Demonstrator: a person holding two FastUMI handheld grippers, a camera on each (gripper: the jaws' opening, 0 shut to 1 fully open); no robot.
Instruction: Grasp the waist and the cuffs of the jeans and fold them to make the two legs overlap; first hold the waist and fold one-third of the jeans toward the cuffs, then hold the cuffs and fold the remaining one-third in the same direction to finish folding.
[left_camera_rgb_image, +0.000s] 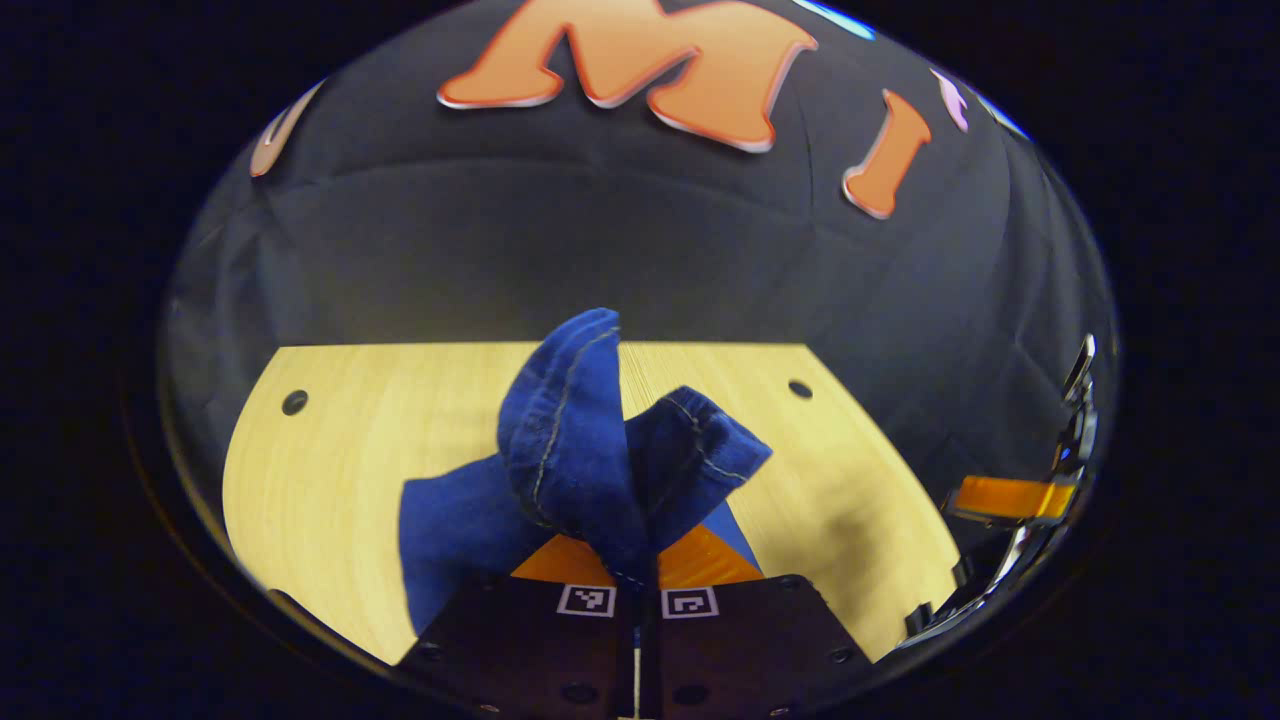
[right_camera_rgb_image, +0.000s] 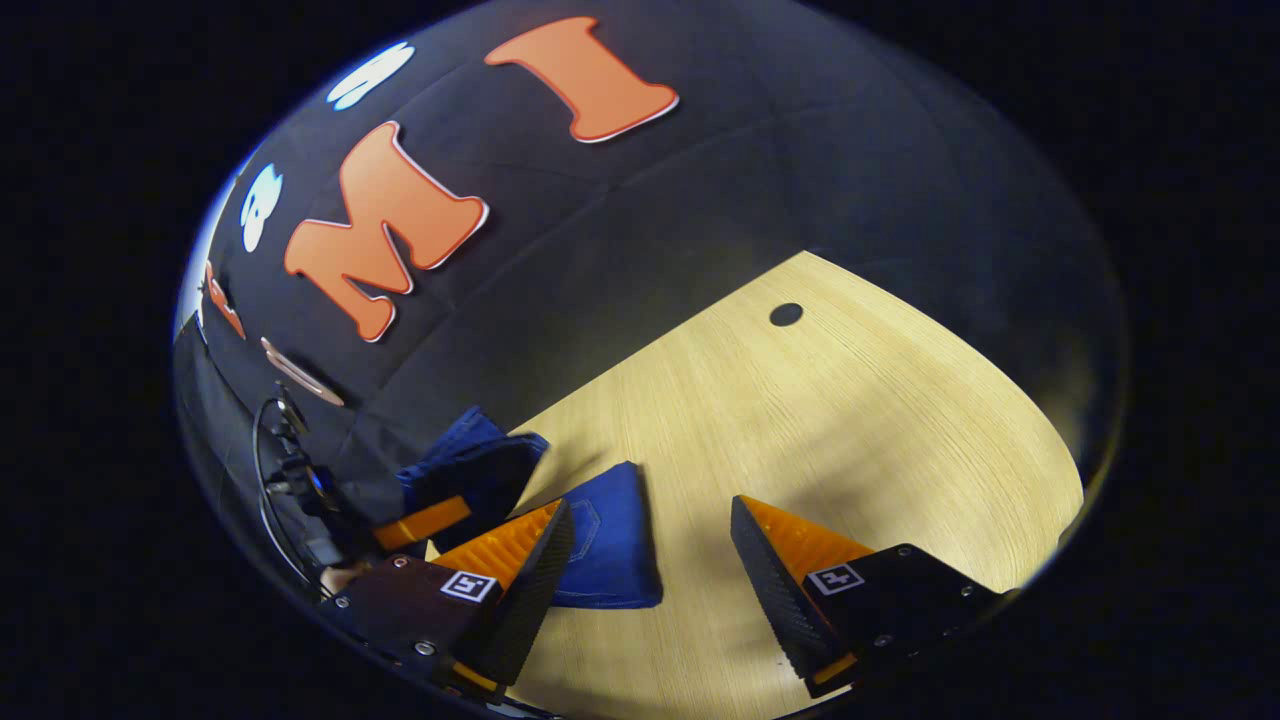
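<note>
The jeans are blue and they are bunched up in the left gripper view. A thick bit of them with a stitched edge sticks up right in front of the left gripper. That claw is pinched tight on the cloth, with its two fingers pressed together and the denim squeezed between them. The rest of the jeans hangs down from the claw onto the wooden table.

In the right gripper view, a folded part of the jeans lies flat on the table, just ahead of the right gripper's left finger. The right gripper is spread wide, and nothing is between its fingers. Farther off past its left finger, the left gripper holds more blue cloth.
</note>
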